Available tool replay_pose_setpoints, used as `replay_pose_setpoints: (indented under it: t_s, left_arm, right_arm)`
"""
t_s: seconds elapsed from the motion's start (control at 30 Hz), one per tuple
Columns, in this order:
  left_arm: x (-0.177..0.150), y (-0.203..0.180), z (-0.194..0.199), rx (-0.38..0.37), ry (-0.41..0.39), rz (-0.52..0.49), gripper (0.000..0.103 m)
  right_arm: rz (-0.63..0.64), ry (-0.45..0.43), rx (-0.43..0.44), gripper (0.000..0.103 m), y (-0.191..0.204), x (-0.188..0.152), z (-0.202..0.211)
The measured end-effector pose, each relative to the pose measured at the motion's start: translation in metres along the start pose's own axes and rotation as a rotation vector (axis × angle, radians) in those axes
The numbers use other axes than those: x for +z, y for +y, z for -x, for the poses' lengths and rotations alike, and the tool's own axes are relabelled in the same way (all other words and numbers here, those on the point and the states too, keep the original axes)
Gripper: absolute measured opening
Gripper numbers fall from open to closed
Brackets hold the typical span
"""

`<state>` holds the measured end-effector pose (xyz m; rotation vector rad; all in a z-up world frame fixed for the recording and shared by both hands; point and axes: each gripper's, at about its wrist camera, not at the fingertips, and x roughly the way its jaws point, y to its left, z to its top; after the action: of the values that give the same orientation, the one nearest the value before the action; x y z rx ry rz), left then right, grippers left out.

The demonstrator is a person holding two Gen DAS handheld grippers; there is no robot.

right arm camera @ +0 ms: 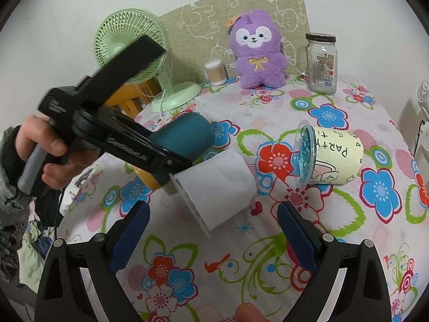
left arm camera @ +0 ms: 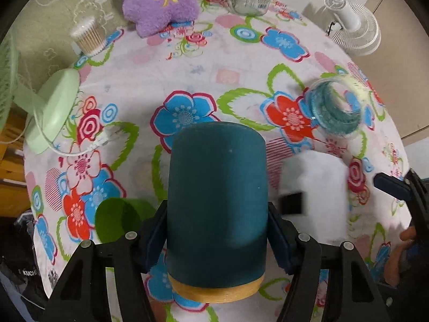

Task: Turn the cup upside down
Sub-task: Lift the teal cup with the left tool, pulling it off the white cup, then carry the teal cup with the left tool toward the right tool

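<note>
The left gripper (left arm camera: 217, 230) has its fingers clenched on the teal cup (left arm camera: 217, 201), one at each side of it, holding it tipped in the air above the flowered worktop (left arm camera: 187, 61) with its yellow end toward the hand. Just beside it a white cup (right arm camera: 219, 185) lies on its side. The right gripper (right arm camera: 213, 230) hangs over the near edge with its fingers spread wide and nothing between them. Toward the right edge a clear party cup (right arm camera: 328, 158) lies on its side. Along the far edge stand a purple plush toy (right arm camera: 258, 53), a glass jar (right arm camera: 321, 64) and a green fan (right arm camera: 131, 45).
</note>
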<state>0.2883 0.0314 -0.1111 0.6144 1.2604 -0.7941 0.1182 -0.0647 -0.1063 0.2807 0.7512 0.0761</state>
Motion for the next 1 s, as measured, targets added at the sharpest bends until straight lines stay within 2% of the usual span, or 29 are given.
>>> replay_pose_setpoints:
  t_s: [0.3,0.53,0.73,1.0]
  left_arm:
    - [-0.034,-0.006,0.05,-0.007,-0.072,0.071,0.069]
    - [-0.08,-0.012,0.074,-0.061,-0.112,0.207,0.069]
    - [-0.115,-0.035,0.063,-0.121,-0.098,0.279,0.069]
    - [-0.141,-0.072,0.036,-0.143,-0.073,0.32,0.069]
  right_arm:
    - [0.008,-0.024,0.001,0.097,0.01,-0.004,0.021]
    - [0.021,-0.043,-0.002,0.097,0.018,-0.014,0.046]
    - [0.014,-0.036,-0.032,0.097,0.015,-0.029,0.061]
    - [0.027,0.023,-0.064,0.097,0.014,-0.06,0.068]
